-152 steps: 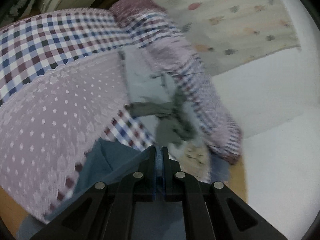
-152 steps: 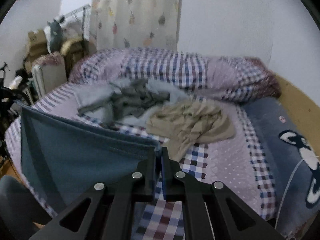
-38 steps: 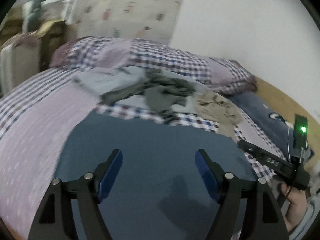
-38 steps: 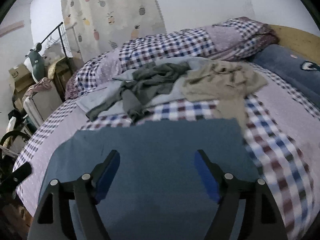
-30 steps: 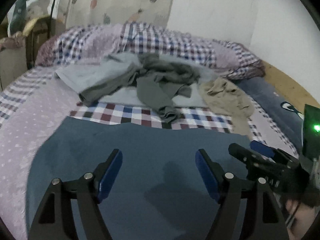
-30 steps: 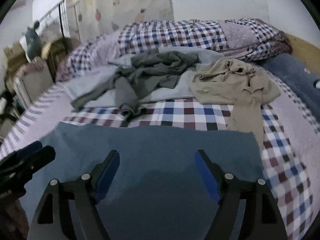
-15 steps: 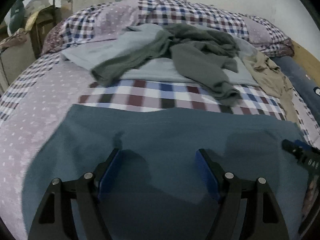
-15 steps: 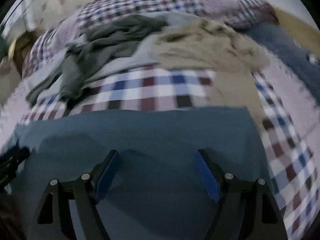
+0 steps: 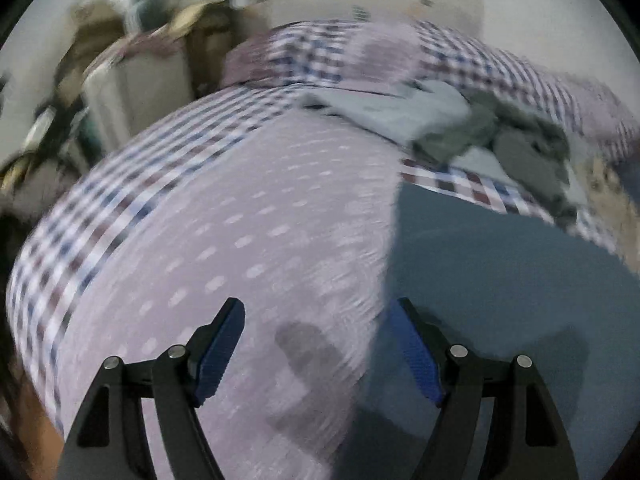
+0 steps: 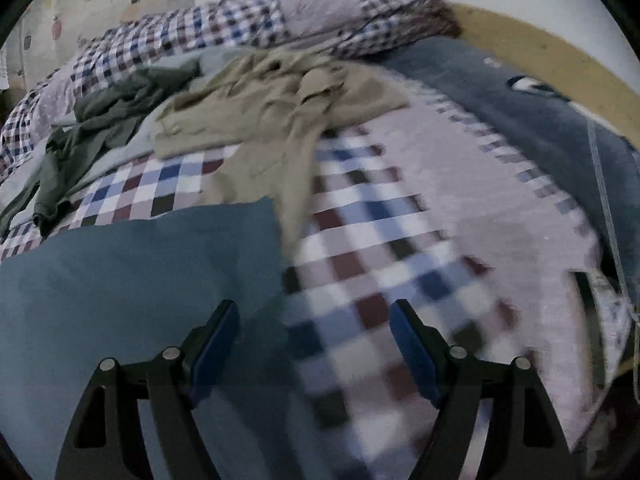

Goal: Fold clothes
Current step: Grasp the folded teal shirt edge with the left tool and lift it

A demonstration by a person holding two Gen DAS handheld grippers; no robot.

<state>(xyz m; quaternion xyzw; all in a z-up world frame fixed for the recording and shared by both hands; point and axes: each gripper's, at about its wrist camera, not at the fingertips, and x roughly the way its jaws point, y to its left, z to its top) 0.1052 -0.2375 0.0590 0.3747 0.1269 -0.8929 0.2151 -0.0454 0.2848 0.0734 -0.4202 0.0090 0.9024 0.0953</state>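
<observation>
A blue cloth (image 9: pixel 500 280) lies spread flat on the bed. My left gripper (image 9: pixel 316 344) hovers open over the cloth's left edge, its right finger above blue fabric and its left finger above the dotted purple bedspread (image 9: pixel 240 220). Seen from the right wrist, the same blue cloth (image 10: pixel 132 276) fills the lower left. My right gripper (image 10: pixel 312 344) is open over its right edge, one finger above cloth, the other above the checked sheet (image 10: pixel 380 248). Neither gripper holds anything.
A pile of unfolded clothes lies farther up the bed: a tan garment (image 10: pixel 272 112), a dark grey-green one (image 10: pixel 108 120) and a pale grey one (image 9: pixel 404 108). A dark blue pillow (image 10: pixel 520 120) sits at right. Cluttered furniture (image 9: pixel 132 72) stands beyond the bed's left side.
Both grippers swung outward from the middle of the blue cloth: the left one to its left edge, the right one to its right edge. Both stayed open.
</observation>
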